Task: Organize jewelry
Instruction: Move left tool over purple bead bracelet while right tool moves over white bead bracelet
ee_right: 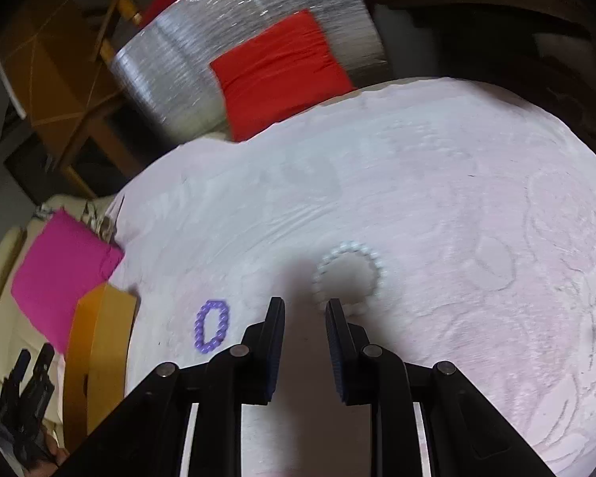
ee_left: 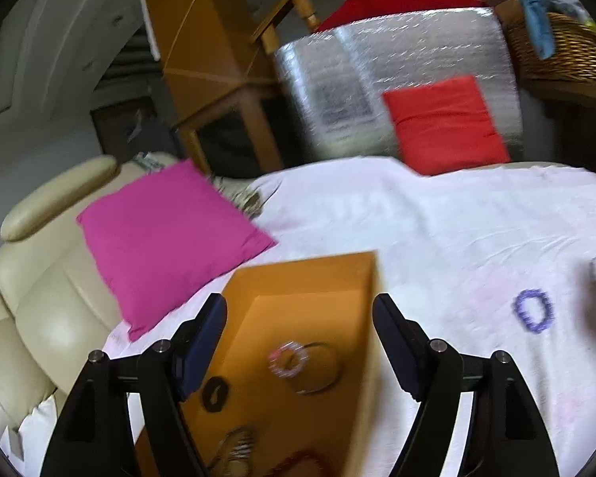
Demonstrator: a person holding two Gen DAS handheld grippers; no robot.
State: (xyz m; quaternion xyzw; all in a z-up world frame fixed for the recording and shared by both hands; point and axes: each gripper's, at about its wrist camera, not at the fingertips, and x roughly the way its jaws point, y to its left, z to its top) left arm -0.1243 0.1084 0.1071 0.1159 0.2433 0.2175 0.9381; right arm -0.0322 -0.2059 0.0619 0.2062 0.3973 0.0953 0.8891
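**Both claws empty above the bedspread, box part-filled**

The left gripper (ee_left: 300, 310) stands wide apart with nothing between its pads, poised over the open orange cardboard box (ee_left: 298, 282). Inside the box, just below the fingertips, lie a pink-and-white beaded bracelet (ee_left: 288, 359) overlapping a thin metal bangle (ee_left: 318, 369), a dark ring-shaped piece (ee_left: 215, 393) at seven o'clock of them, and a red bead strand (ee_left: 298, 463) at the bottom edge beside a striped item too blurred to name. Out at three o'clock of the box, well apart on the white bedspread (ee_left: 417, 230), sits a purple beaded bracelet (ee_left: 533, 310). A magenta cushion (ee_left: 167, 238) lies at ten o'clock, a red cushion (ee_left: 445, 127) at one o'clock against a silver foil-wrapped block (ee_left: 377, 63).

The right gripper (ee_right: 305, 306) is narrowly parted, holding nothing, its tips above the bedspread. A white pearl bracelet (ee_right: 347, 274) lies just beyond the right finger, at one o'clock. The purple bracelet is at nine o'clock of the claw, near it; the box is farther out the same way.
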